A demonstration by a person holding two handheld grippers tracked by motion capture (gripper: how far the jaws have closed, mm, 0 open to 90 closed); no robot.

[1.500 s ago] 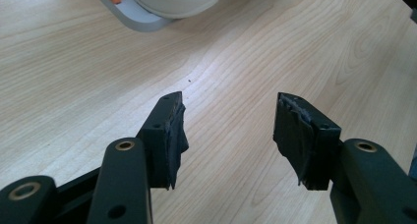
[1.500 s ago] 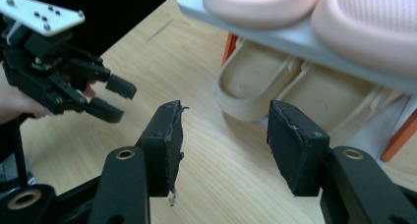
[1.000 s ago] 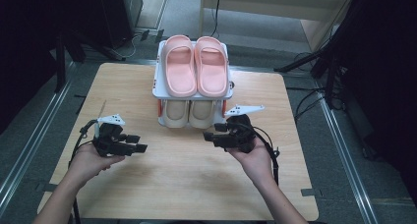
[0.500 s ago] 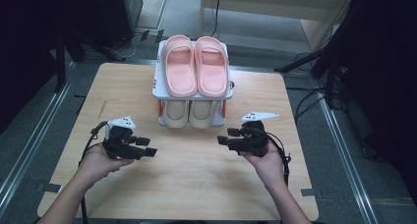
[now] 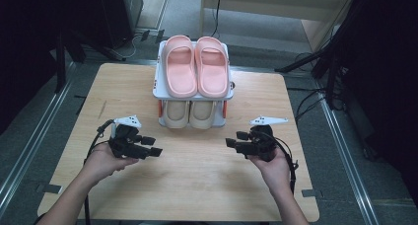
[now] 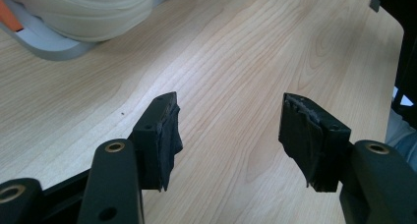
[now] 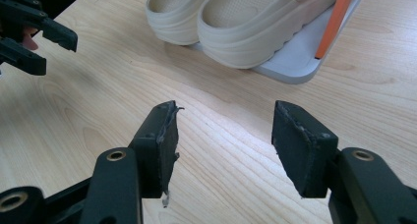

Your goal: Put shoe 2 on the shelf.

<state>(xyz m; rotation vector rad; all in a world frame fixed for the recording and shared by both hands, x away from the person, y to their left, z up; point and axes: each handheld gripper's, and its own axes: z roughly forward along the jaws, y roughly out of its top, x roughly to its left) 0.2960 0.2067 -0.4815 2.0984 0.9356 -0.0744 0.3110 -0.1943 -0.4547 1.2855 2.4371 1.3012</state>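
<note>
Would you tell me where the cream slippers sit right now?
In the high view, the cream slippers sit on the rack's lower shelf, under the pink slippers, at the table's far middle.

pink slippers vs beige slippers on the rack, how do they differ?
The pink slippers sit on the rack's top shelf, fully exposed; the beige slippers sit on the bottom shelf, mostly covered from above. Pink is saturated, beige is pale. Both are pairs lying side by side, soles down.

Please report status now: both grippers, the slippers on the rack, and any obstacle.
Left gripper open, jaws just opened wider, nothing between. Right gripper open, empty. Pink slippers on rack top, cream slippers below, untouched. Table between grippers bare.
</note>
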